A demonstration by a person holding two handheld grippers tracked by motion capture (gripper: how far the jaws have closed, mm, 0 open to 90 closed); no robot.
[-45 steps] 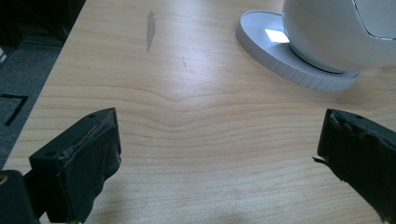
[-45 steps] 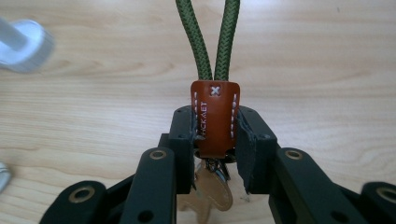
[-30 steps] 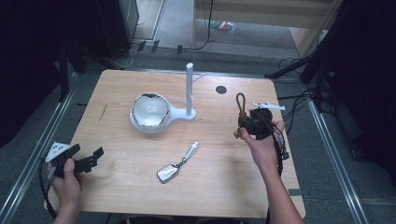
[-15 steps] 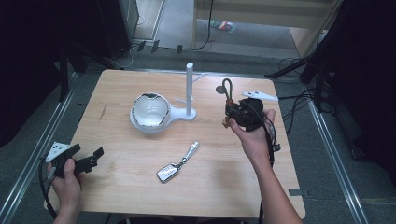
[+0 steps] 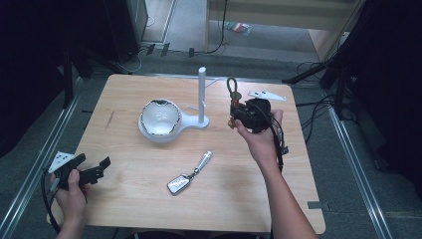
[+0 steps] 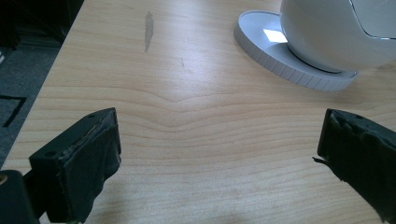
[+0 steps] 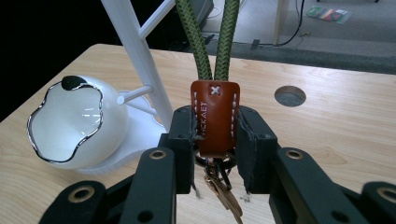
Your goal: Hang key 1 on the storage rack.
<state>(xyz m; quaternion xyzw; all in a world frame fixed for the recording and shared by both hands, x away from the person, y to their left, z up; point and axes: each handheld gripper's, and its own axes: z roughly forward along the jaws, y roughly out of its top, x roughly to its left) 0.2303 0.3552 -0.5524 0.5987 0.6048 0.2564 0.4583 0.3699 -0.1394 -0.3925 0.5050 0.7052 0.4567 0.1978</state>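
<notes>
My right gripper (image 5: 238, 110) (image 7: 215, 135) is shut on a keychain (image 7: 214, 116): a brown leather tab with a green rope loop (image 5: 232, 87) rising from it and keys hanging below. It is held above the table, just right of the white stand's upright post (image 5: 201, 94). The post rises from a white base that also carries a white bowl (image 5: 159, 118) (image 7: 77, 122) (image 6: 336, 32). My left gripper (image 5: 92, 171) (image 6: 219, 158) rests open near the table's front left corner, nothing between its jaws. A silver car key fob (image 5: 179, 183) with a metal pendant lies mid-table.
A round cable hole (image 7: 290, 95) sits in the tabletop at the far right. A grey three-cornered plate (image 5: 267, 94) lies near the back edge. Dark equipment and cables surround the table on the floor.
My right gripper has carried the keychain left and away from me, from the right side of the table to close beside the stand's post. The left gripper has stayed put.
</notes>
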